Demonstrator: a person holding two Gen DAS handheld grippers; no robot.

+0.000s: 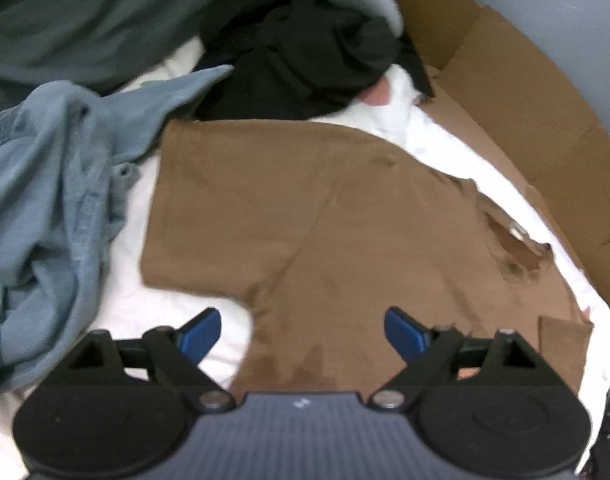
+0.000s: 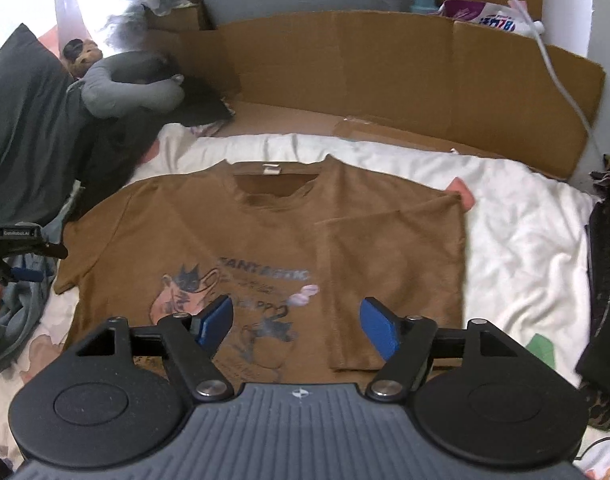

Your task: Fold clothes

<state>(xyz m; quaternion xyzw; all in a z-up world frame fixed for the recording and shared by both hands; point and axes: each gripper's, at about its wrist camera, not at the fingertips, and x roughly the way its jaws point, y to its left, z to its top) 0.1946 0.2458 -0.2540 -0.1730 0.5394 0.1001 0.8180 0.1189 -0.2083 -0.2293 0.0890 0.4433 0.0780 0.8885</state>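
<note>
A brown T-shirt (image 2: 225,232) with a cartoon print lies face up on the white bedsheet (image 2: 517,240), collar toward the cardboard. Its right side is folded inward over the chest, leaving a straight edge. My right gripper (image 2: 296,306) stands open above the shirt's lower part, nothing between its blue fingers. In the left wrist view the same brown T-shirt (image 1: 305,208) shows its spread left sleeve and the collar at the right. My left gripper (image 1: 301,320) hangs open over the underarm area, holding nothing. The left gripper's black body (image 2: 13,240) also shows at the right wrist view's left edge.
A crumpled blue-grey garment (image 1: 45,200) and black clothing (image 1: 297,60) lie beside the shirt's left sleeve. Flattened cardboard (image 2: 385,72) lines the back and wall. A grey neck pillow (image 2: 125,84) sits back left; dark clothes (image 2: 609,280) lie at the right edge, a white cable (image 2: 565,80) above.
</note>
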